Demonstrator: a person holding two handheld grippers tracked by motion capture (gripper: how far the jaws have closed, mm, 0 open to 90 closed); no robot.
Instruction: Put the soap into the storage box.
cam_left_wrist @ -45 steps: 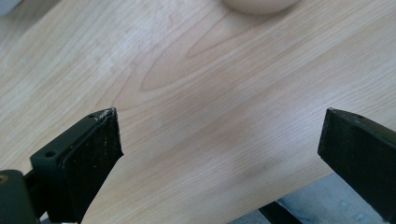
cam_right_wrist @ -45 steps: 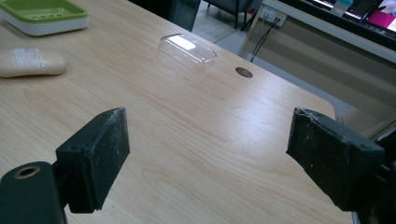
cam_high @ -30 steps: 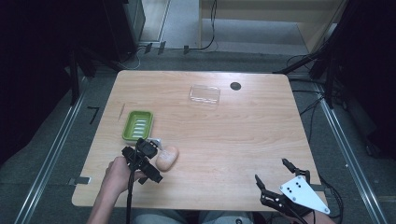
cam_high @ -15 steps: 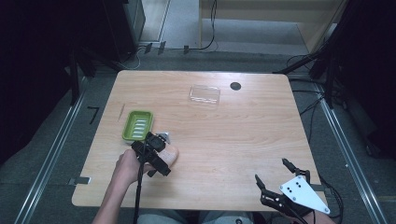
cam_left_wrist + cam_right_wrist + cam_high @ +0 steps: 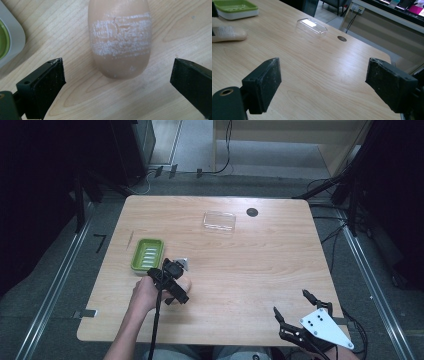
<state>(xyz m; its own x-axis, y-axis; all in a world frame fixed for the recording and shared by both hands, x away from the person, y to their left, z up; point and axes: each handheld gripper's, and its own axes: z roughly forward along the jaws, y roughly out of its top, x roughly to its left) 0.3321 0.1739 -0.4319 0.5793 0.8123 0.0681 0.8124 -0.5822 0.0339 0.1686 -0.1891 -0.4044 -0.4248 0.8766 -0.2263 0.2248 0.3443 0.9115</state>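
1. The bar of soap (image 5: 120, 37), tan with a scuffed white band across its top, lies flat on the wooden table (image 5: 240, 270) straight ahead of my left gripper (image 5: 117, 75). I hold those jaws wide, one on each side of the bar's near end and clear of it, so nothing is gripped yet. I judge the spread is there to let both pads pass the bar's sides before I close.

2. In the high view my left gripper (image 5: 172, 280) hangs low over the soap (image 5: 186, 282), my hand (image 5: 145, 292) behind it. The bar rests just right of the green soap dish (image 5: 147, 255), near it but not touching. That closeness suggests to me the dish is where the bar belongs, a short carry away.

3. The dish's pale edge (image 5: 10, 42) shows at the left of my left gripper view, so I should close squarely on the soap without nudging the dish.

4. My right gripper (image 5: 300, 317) waits at the near right corner of the table, well apart from the work, jaws also spread wide and empty. Kept there, it stays out of my left arm's way.

5. Looking along the right jaws, I see the soap (image 5: 228, 33) and the green dish (image 5: 235, 8) far off to the left.

6. Farther back, a clear plastic lid (image 5: 219, 221) lies alone on the far half of the table, beside a dark round cable hole (image 5: 252, 212). It probably covers the dish later.
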